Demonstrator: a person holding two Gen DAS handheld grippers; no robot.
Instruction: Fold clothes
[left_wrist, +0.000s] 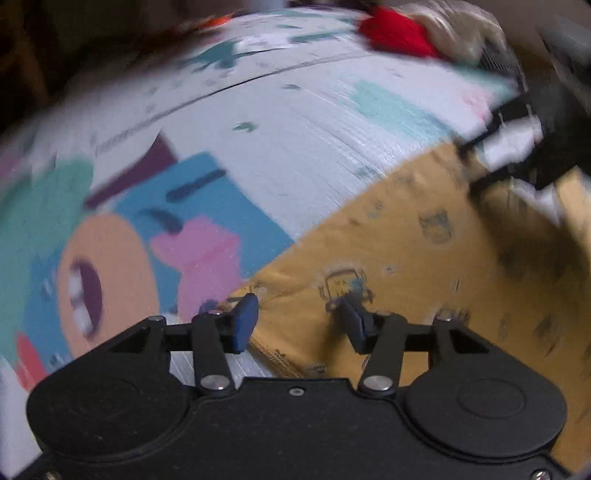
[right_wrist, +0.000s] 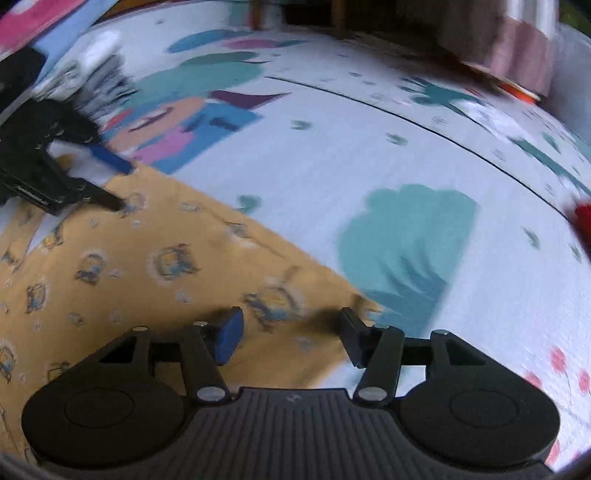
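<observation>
Yellow printed garment (right_wrist: 110, 273) lies flat on a cartoon-patterned play mat (right_wrist: 369, 155). Left gripper (left_wrist: 299, 317) hangs over the garment's edge, jaws apart, nothing pinched between them. Right gripper (right_wrist: 291, 334) hovers over the garment's corner, jaws likewise apart and empty. Red cloth (left_wrist: 399, 31) and pale cloth (left_wrist: 458, 33) sit at the mat's far edge, well apart from the garment.

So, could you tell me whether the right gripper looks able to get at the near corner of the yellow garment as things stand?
Probably yes: the right gripper has open jaws over the yellow garment, whose corner lies flat on the play mat, nothing covering it.
</observation>
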